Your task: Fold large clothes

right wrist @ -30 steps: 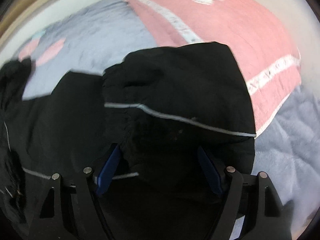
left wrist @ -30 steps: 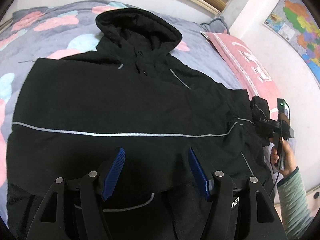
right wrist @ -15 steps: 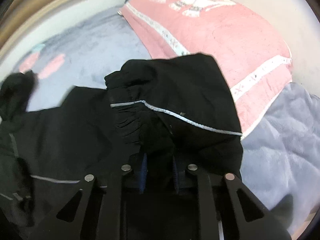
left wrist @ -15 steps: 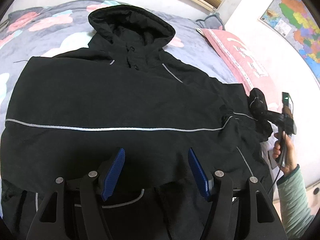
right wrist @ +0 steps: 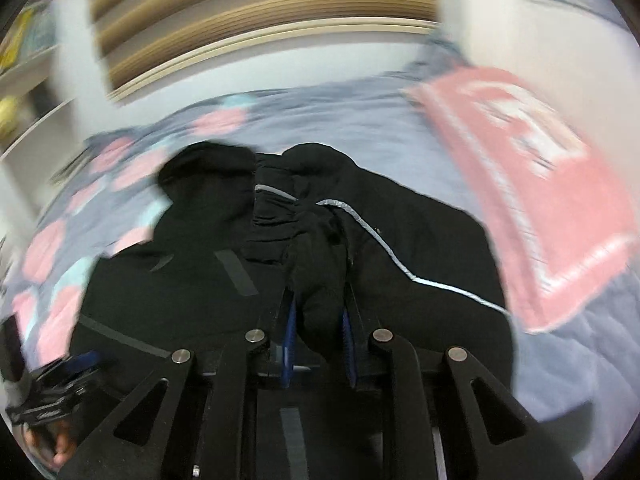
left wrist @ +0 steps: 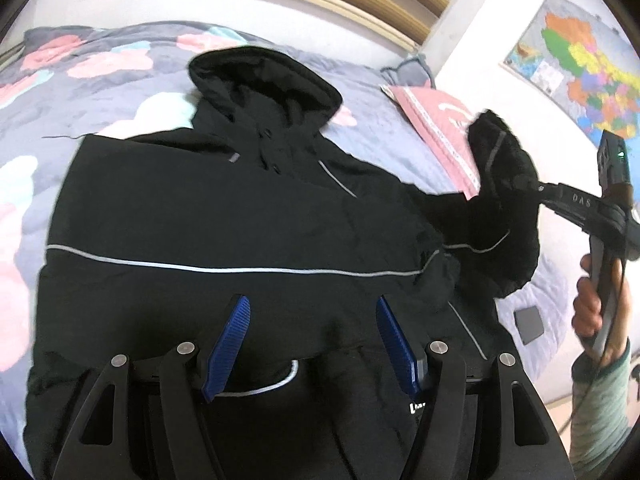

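Left wrist view
Jacket: we saw the black jacket (left wrist: 224,216) spread flat on the bed (left wrist: 100,92), hood toward the headboard, as it had lain a second before.
Sleeve: the sleeve (left wrist: 500,216) near the pink pillow (left wrist: 436,128), flat on the bed a second earlier, was now lifted clear of the bedding and hung from the right tongs (left wrist: 528,186).
Left tongs: our left tongs (left wrist: 314,334) hovered over the jacket's lower part, jaws apart with nothing pinched between them, the gap unchanged.
Right hand: the hand (left wrist: 592,300) on the tongs' handle sat higher in the picture than before.

Right wrist view
Right tongs: our right tongs (right wrist: 318,330), wide open a second earlier, had closed tight on a bunch of the black sleeve (right wrist: 320,280).
Sleeve here: the cuff end stood up in front of the jaws, its grey stripe trailing right.
Background: the picture was blurred; the headboard (right wrist: 260,28), out of sight before, now filled the top.
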`<state>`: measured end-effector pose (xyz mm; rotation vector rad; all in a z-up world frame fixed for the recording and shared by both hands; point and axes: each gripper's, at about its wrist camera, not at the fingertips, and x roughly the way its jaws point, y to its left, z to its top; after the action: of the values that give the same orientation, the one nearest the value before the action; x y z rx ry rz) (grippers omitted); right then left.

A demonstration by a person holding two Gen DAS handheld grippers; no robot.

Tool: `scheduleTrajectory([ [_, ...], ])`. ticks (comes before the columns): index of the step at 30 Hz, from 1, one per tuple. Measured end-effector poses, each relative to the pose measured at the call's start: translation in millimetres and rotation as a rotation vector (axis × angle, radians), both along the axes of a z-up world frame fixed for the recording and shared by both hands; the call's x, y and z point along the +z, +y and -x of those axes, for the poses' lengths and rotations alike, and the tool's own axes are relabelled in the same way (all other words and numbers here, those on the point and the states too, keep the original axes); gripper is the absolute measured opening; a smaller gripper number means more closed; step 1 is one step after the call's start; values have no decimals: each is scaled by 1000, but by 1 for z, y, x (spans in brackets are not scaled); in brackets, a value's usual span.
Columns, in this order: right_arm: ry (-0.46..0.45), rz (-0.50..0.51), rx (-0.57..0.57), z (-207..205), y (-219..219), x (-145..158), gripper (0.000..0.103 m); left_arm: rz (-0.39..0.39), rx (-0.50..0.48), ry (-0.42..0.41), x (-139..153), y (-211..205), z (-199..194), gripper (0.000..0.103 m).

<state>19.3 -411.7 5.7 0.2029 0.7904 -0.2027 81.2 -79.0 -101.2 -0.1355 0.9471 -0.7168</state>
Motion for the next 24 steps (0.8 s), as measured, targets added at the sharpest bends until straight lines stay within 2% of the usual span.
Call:
scheduleTrajectory([
  [4,48,11,156,-31,84,-20,21,15,31,-9,4,21,-3,67],
  [8,141,-12,270,-65,153,-71,21,18,67,-9,3,42,-7,67],
  [11,217,-28,291,-79,170,-120,22,11,87,2,-2,54,-15,67],
  [13,277,-40,280,-89,176,-155,29,-20,81,12,-5,53,-24,67],
  [14,280,-41,282,-93,175,-161,33,-29,79,16,-6,52,-28,67],
  [16,258,-49,283,-91,174,-162,36,-34,65,37,-10,48,-37,67],
  [18,251,-72,303,-86,173,-153,46,-10,44,79,-16,42,-49,67],
  [21,205,-61,305,-71,163,-130,58,55,1,149,-23,29,-62,67],
  [24,124,-70,284,-44,141,-99,62,99,-44,204,-27,4,-74,67],
])
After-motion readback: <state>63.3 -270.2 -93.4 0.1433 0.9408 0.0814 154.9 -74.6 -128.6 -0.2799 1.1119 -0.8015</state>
